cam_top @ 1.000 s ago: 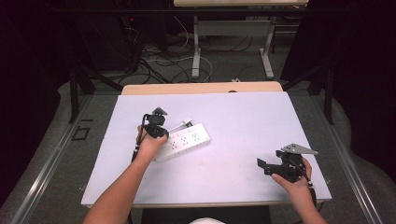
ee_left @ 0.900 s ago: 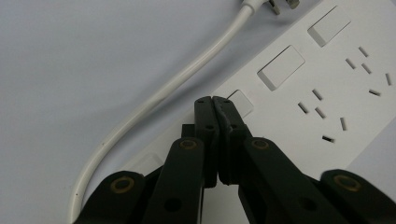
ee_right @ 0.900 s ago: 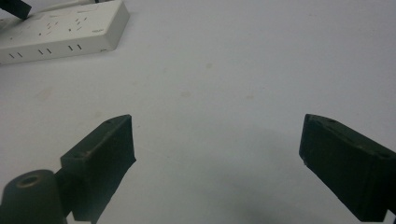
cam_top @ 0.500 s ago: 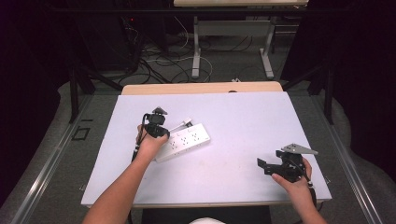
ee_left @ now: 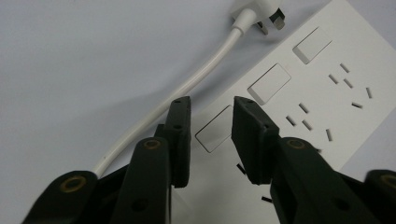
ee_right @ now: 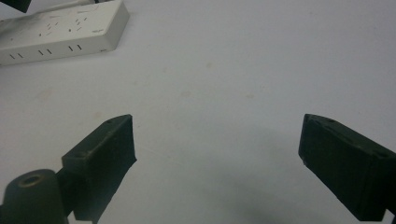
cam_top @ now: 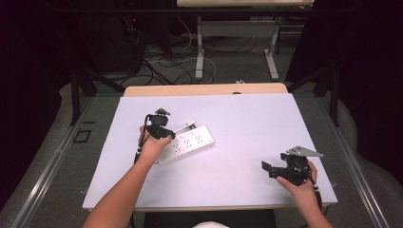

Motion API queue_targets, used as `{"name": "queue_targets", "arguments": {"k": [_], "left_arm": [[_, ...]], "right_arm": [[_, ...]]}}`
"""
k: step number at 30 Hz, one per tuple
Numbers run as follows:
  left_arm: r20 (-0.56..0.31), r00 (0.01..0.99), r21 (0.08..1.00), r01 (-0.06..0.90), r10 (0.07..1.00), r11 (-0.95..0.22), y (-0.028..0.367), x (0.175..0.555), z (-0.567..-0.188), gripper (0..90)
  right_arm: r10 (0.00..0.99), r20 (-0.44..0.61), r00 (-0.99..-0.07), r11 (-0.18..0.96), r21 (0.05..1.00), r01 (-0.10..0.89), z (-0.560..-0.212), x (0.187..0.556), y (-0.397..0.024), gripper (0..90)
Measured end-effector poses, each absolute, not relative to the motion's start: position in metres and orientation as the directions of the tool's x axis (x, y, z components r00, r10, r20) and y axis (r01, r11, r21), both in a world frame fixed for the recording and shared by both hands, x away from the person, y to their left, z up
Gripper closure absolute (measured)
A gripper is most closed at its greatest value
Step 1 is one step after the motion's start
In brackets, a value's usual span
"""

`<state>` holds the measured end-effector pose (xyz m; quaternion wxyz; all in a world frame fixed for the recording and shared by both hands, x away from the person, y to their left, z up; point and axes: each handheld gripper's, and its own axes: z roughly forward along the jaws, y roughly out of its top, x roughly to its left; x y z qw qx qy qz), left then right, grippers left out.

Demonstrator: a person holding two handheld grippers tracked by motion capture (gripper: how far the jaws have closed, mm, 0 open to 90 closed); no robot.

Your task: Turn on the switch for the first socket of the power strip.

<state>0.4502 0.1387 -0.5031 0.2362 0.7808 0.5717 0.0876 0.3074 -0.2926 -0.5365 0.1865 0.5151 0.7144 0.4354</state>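
Nothing has shifted since the earlier frames: both your hands stay where they were. Nearest you, your right gripper (cam_top: 272,168) rests low on the pale grey table (cam_top: 247,123), jaws spread wide and empty, apparently waiting. Farther off, your left gripper (ee_left: 211,135) hovers over the white plastic power strip (cam_top: 186,143), jaws slightly parted around nothing, seemingly aimed at a rocker switch (ee_left: 214,134). Its own view reveals the white cord (ee_left: 187,88) and plug (ee_left: 254,11).

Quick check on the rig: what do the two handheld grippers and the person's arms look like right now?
Both grippers are black with blocky black jaws. The left gripper has brass-coloured pivot rivets; the right gripper carries a grey three-cornered plate on top. Forearms are bare, no sleeves visible.
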Motion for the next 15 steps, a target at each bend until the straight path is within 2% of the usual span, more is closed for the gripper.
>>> {"name": "queue_targets", "arguments": {"k": [15], "left_arm": [[-0.084,0.364,0.525,0.807,0.928,-0.269,0.1318,0.4462,-0.4997,45.3]], "right_arm": [[0.898,0.179,-0.401,0.094,0.814,0.573,-0.5368,0.3075,-0.2926,10.1]]}}
